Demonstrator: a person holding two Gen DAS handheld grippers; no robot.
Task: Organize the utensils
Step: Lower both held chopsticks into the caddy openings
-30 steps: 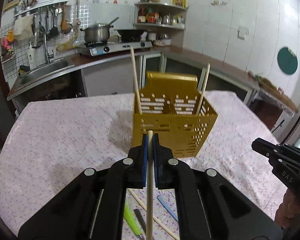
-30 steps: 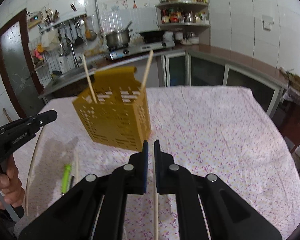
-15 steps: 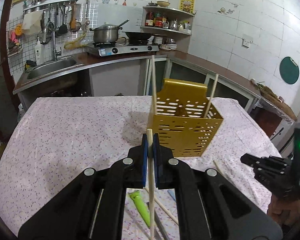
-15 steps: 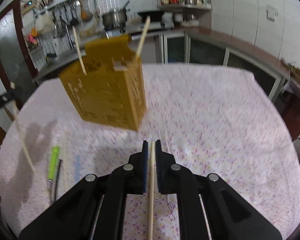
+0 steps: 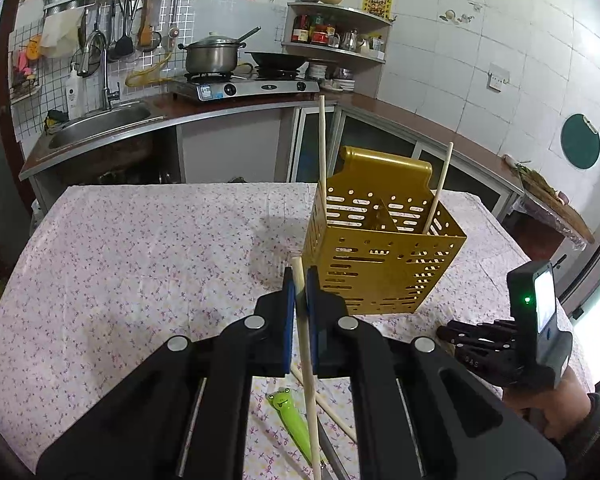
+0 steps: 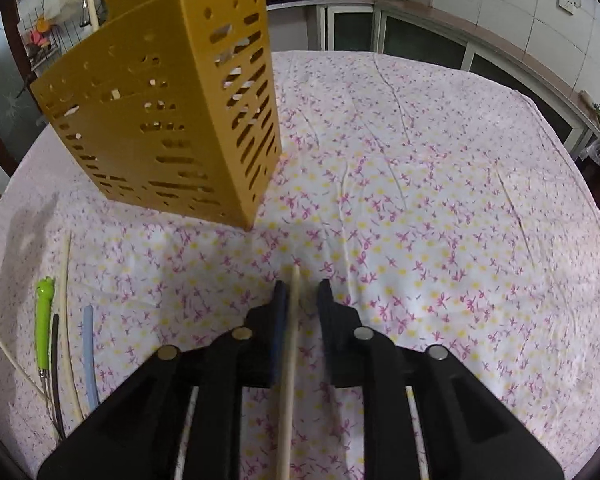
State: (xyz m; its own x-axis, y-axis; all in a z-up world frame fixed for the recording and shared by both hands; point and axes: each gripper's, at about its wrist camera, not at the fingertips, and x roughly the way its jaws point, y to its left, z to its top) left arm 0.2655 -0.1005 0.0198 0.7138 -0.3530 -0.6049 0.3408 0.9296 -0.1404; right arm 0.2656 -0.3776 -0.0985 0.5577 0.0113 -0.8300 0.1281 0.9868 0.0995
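Chopstick, pale wood, clamped in left gripper near the yellow perforated holder; right gripper just opened, another chopstick between its jaws.

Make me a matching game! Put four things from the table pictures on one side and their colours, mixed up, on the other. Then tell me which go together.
Things:
1. utensil holder
2. frog-topped utensil
3. chopstick in the left gripper
4. straw-like stick on the cloth

Colours:
A. pale blue
B. mustard yellow
C. light wood
D. bright green

Pairs: 1-B, 2-D, 3-C, 4-A
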